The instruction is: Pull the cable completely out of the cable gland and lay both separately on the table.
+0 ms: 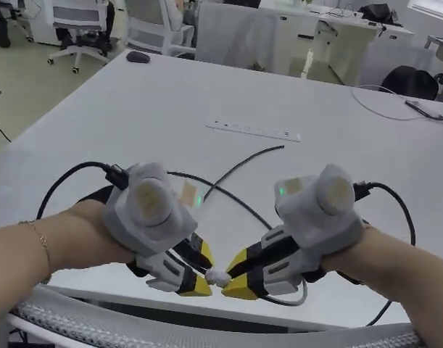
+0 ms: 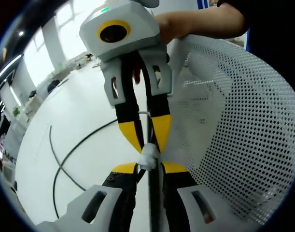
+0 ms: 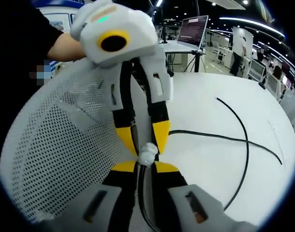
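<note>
A small white cable gland (image 1: pixel 218 278) hangs in the air just past the table's front edge, held between the yellow tips of both grippers. My left gripper (image 1: pixel 201 279) is shut on one end of it and my right gripper (image 1: pixel 232 285) on the other, tip to tip. In the left gripper view the gland (image 2: pixel 148 155) sits at my own jaws, with the right gripper (image 2: pixel 148 144) coming down from above. A thin black cable (image 1: pixel 239 168) runs through the gland and loops over the table (image 1: pixel 315 188). It passes between the jaws in both gripper views (image 2: pixel 149 198) (image 3: pixel 142 193).
A white mesh chair back (image 1: pixel 76 322) lies directly below the grippers. A white power strip (image 1: pixel 254 130) lies mid-table; a mouse (image 1: pixel 138 56) and a phone (image 1: pixel 424 109) rest near the far edges. Office chairs and desks stand beyond.
</note>
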Tool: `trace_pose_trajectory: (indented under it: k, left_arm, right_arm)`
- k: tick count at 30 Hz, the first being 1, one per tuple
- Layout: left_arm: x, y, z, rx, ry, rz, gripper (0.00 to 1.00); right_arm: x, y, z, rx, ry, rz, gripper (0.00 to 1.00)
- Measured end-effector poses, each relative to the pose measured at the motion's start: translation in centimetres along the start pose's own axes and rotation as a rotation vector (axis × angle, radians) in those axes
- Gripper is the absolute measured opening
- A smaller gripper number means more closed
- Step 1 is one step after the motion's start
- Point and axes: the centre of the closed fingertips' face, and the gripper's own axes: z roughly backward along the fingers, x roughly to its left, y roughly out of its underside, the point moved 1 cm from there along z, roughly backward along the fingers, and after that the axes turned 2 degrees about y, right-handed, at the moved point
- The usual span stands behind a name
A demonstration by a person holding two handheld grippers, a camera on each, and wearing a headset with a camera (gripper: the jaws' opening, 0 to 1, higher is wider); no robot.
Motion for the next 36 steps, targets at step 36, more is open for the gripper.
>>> trace_pose_trajectory:
  k: [36]
  left_arm:
    - [3.1,-1.3,2.1,-0.046,-0.203,-0.081,0.22]
  right_arm:
    - [-2.2,-2.1,0.8,-0.183,0.021,-0.401,0.14]
